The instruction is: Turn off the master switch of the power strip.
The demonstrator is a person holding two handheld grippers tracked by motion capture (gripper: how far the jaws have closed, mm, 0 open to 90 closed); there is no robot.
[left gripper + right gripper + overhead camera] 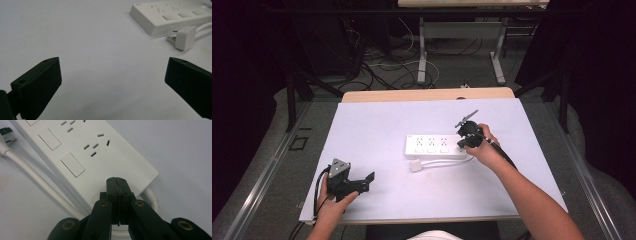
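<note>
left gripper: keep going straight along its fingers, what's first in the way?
Likely nothing soon: between the open left gripper fingers lies bare white table. The power strip and its plug sit off to the right of that line, though depth is hard to judge.

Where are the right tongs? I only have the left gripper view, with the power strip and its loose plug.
Observer: The right tongs are at the power strip's far end from the plug, over its top face.
Operator: Open or shut?
Observer: Shut, nothing between them; the tips seem to rest on the strip beside the last switch.
Operator: And the cord?
Observer: The cord leaves the strip just under those tongs and runs back along its side.
</note>
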